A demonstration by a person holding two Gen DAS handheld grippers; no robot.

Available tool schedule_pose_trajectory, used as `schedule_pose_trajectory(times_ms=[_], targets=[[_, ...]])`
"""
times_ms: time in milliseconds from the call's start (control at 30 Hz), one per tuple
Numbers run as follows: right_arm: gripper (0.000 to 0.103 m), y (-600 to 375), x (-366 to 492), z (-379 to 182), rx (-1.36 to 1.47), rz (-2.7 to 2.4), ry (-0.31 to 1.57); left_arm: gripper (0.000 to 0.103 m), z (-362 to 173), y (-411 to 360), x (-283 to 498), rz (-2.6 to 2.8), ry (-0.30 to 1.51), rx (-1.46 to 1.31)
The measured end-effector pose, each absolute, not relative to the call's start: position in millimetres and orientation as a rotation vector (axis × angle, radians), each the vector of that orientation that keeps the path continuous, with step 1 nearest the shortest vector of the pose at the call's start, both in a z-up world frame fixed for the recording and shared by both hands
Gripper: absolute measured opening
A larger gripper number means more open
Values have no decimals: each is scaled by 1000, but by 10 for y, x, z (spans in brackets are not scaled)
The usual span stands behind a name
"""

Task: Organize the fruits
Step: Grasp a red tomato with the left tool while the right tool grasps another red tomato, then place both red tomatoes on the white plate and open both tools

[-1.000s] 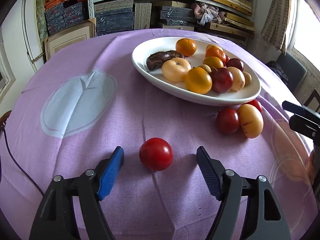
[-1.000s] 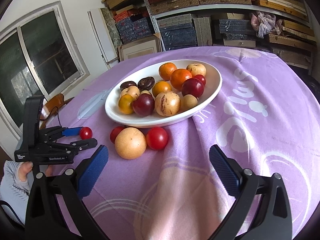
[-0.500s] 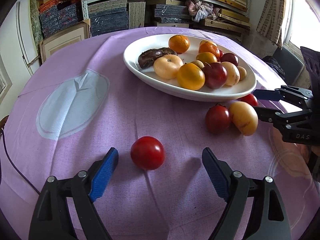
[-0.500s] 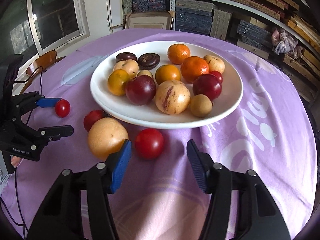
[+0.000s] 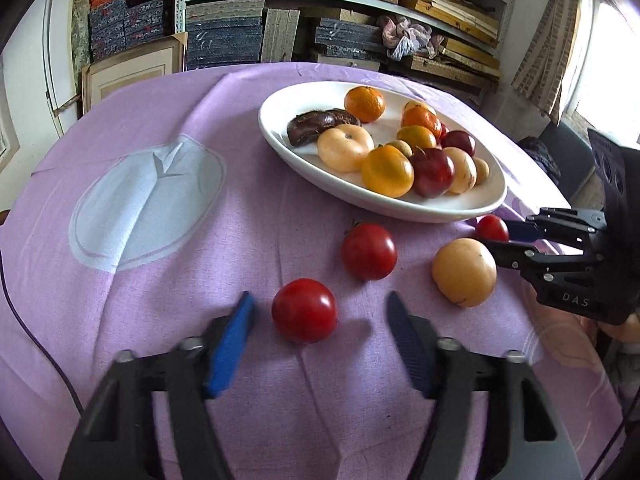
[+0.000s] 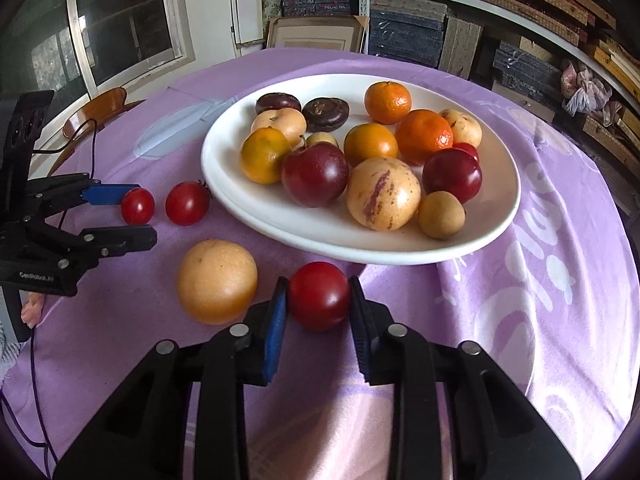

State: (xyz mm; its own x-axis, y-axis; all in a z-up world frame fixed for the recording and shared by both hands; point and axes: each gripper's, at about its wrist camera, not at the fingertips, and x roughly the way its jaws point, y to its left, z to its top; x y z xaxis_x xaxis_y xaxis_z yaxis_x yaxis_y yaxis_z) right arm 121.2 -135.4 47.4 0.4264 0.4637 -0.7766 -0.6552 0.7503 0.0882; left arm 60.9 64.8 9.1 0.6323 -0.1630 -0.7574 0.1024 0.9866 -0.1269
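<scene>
Tomatoes lined up for the plate as both grippers move in

Fruit lies loose on the purple-clothed counter [image 6: 560,240] in front of a white plate [image 6: 508,216] already heaped with oranges, plums and a striped melon. The right hand-held gripper [image 6: 318,300] has its blue pads on either side of a red tomato [image 6: 319,295] just below the plate's rim, pressed close or touching; the grip looks all but made. The left hand-held gripper [image 5: 318,320] stands released, jaws wide, with a second tomato [image 5: 304,310] sitting between them but nearer the left pad. A third tomato [image 5: 369,251] and a pale round fruit [image 5: 464,272] wait on the cloth between the two tools.

Doing this step well likely means a gentle squeeze on the right: enough to lift the soft, round tomato, not enough to bruise it or squirt it forward under the plate's edge. A straight lift before moving over the rim would probably avoid nudging the plate. The left gripper would do well to centre its tomato before closing, since an off-centre pinch could roll it away. A free spot shows at the plate's near left, where a tomato may settle without knocking the pile.
</scene>
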Motion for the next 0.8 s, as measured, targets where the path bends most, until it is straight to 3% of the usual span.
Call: schedule_pose_trajectory(times_ms=[100,167,467,800], targets=[[29,-1409,1175,485,-208,716,887,33,102,651,606,-160,873,-80],[29,-1442,1169,485,-195,718,894,30,108,645,604,-163,873,-79],[28,-1726,916,599,-124,700,843,30,252,596,455,-163,786,-76],[28,-2152,770,1688,-48,638,606,30,1120,447,669,-128,638,-27]])
